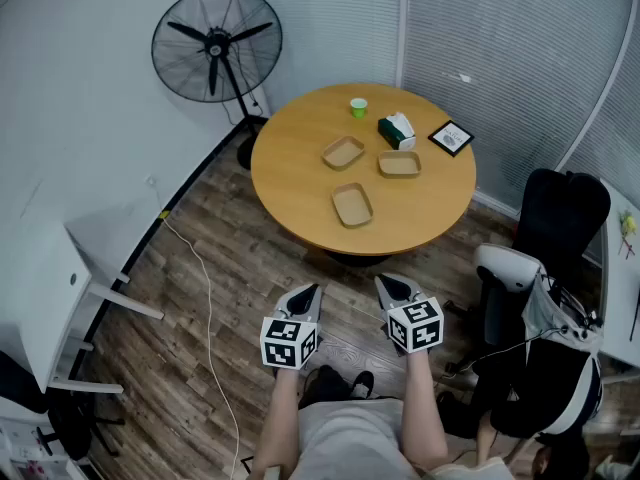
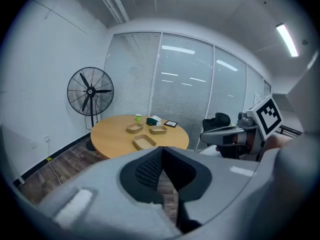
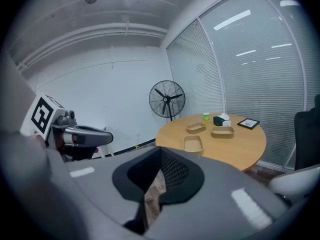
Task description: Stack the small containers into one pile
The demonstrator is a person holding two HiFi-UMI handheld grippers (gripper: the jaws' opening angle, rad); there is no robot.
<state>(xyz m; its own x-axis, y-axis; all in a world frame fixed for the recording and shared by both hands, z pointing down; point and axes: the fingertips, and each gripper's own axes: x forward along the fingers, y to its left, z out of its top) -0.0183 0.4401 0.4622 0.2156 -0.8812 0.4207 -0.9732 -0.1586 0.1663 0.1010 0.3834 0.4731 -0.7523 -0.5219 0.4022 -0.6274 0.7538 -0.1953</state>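
Where the round desk (image 1: 290, 203) stands, three small containers (image 1: 352, 205) lie apart on it near the tissue box (image 1: 397, 131); they look light, thin-walled, crushable, best pinched at a rim. Left claw (image 1: 312, 290) and right claw (image 1: 385, 283) hang clenched, empty.

Bright, even ceiling light; light strip (image 2: 286, 39) glares at 1 o'clock. I get fisheye, black corners in both gripper views.

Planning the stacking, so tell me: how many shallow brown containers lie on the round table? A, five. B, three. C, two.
B: a left container, a right container and a near container lie apart on the table.
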